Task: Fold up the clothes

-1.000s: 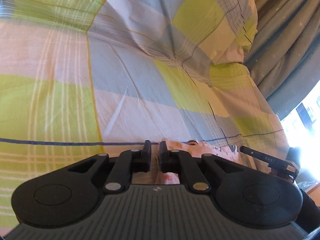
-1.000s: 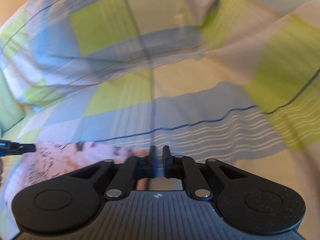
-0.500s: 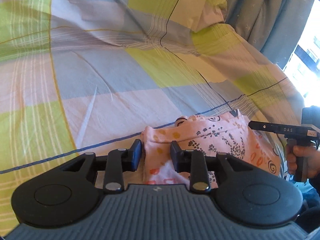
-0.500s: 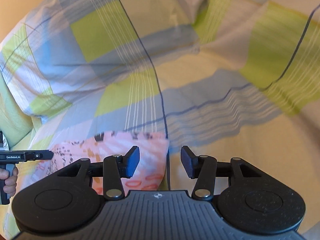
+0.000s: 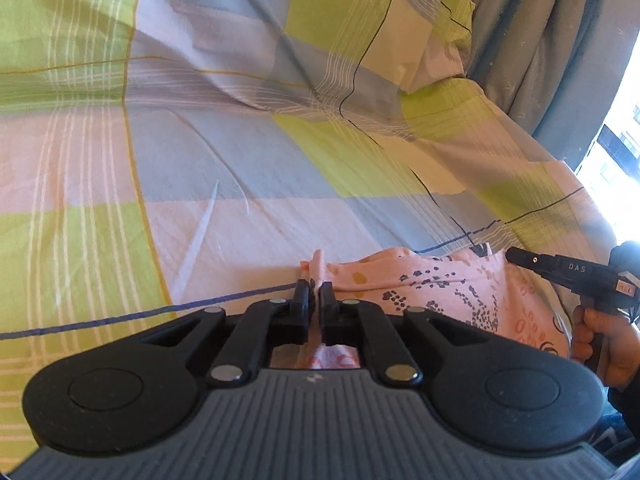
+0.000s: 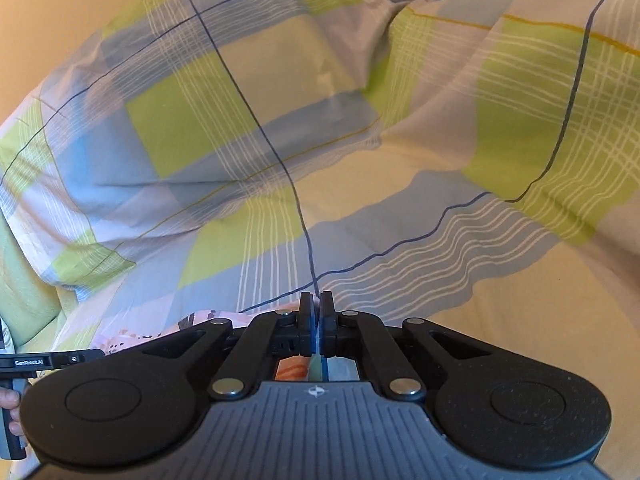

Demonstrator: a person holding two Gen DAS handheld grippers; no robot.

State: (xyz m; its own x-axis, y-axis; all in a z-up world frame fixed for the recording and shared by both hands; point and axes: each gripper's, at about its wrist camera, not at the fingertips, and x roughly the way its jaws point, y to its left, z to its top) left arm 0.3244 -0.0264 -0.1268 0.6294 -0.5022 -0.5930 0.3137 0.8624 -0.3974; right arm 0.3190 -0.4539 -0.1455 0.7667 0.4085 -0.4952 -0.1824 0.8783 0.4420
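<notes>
The left tongs (image 5: 315,294) are pinched tight on a corner of the pink cloth (image 5: 432,286), and a little bit of cloth sticks up between their tips. The cloth is soft pink with dark spots, yellow dots and orange rings. It lies on the bed, spread out to the right of the left tongs. At its far side the right tongs (image 5: 516,256) touch its edge. In the right view, the right tongs (image 6: 316,312) are squeezed together on a thin bit of cloth. The pink cloth (image 6: 200,320) peeks out just left of them. Past both tongs lies the checked bed sheet (image 5: 240,160), green, blue and white, with many wrinkles. Far off to the right hangs a gray curtain (image 5: 540,40).
</notes>
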